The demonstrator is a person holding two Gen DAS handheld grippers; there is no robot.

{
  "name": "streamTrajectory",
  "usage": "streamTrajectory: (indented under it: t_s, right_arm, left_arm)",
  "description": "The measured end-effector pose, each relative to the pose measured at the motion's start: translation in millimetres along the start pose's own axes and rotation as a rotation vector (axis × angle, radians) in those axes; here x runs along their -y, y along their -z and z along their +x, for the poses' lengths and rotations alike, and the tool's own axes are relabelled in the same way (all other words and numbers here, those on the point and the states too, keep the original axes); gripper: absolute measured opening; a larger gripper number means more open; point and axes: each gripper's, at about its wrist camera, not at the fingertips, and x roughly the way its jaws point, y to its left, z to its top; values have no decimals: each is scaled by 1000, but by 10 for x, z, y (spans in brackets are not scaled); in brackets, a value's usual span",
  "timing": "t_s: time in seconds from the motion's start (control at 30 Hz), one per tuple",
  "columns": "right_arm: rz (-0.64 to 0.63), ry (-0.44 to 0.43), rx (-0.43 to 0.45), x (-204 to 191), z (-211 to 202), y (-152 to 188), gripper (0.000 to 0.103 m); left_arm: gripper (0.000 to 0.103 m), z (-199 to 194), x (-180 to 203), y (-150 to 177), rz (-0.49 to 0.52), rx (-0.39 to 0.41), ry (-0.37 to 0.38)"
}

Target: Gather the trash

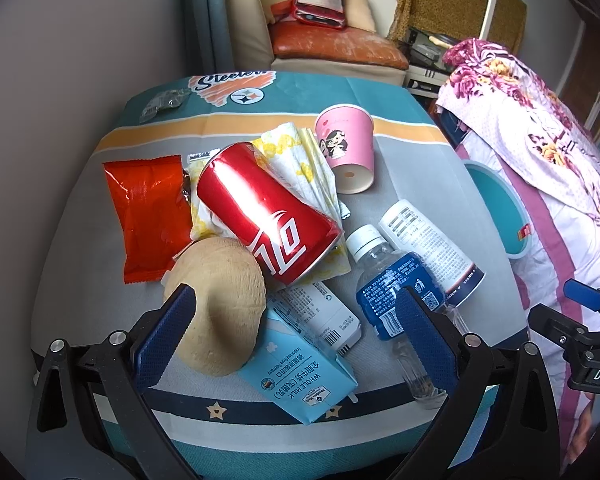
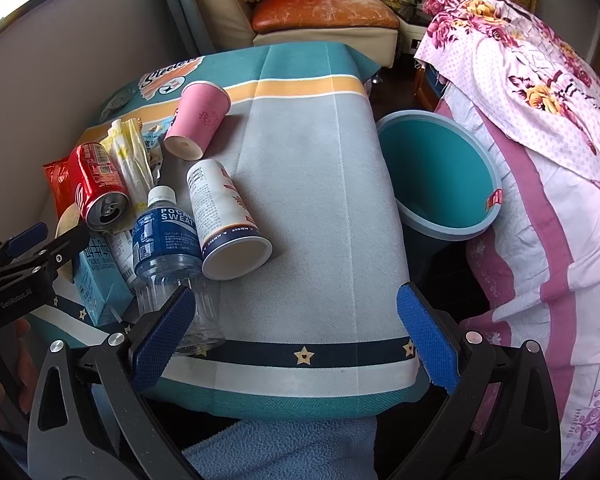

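Observation:
Trash lies on a cloth-covered table point(image 1: 412, 160): a red can point(image 1: 260, 212), an orange snack bag point(image 1: 148, 216), a beige shell-like lid point(image 1: 220, 304), a blue milk carton point(image 1: 300, 372), a clear bottle with a blue label point(image 1: 392, 288), a white cup point(image 1: 428, 244), a pink cup point(image 1: 348, 144) and crumpled wrappers point(image 1: 296, 156). My left gripper point(image 1: 296, 336) is open and empty, its fingers either side of the beige lid, carton and bottle. My right gripper point(image 2: 296, 340) is open and empty over the table's near edge, right of the bottle point(image 2: 164, 240). A teal bin point(image 2: 436, 176) stands right of the table.
A bed with a pink floral quilt point(image 2: 540, 120) lies right of the bin. A sofa with an orange cushion point(image 1: 332, 44) stands behind the table. A grey wall point(image 1: 80, 60) runs along the left. A blue towel point(image 2: 276, 448) lies below the near table edge.

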Motion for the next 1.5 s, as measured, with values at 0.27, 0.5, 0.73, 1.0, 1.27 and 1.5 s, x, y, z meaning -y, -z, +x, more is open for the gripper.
streamTrajectory:
  t_s: [0.27, 0.5, 0.73, 1.0, 1.27, 1.5]
  right_arm:
    - [-9, 2, -1, 26, 0, 11, 97]
    - [-1, 8, 3, 90, -9, 4, 97]
    - [-7, 12, 3, 86, -8, 4, 97]
    - [-13, 12, 4, 69, -3, 2, 97]
    - [-3, 2, -4, 157, -12, -28, 97]
    - [24, -5, 16, 383, -73, -81, 97]
  left_arm:
    - [100, 12, 70, 35, 11, -15, 3]
    - [100, 8, 118, 21, 26, -25, 3]
    - [100, 31, 121, 12, 28, -34, 10]
    - [100, 42, 134, 24, 28, -39, 21]
    - [99, -15, 191, 15, 16, -60, 127]
    - [75, 118, 503, 38, 57, -180, 214]
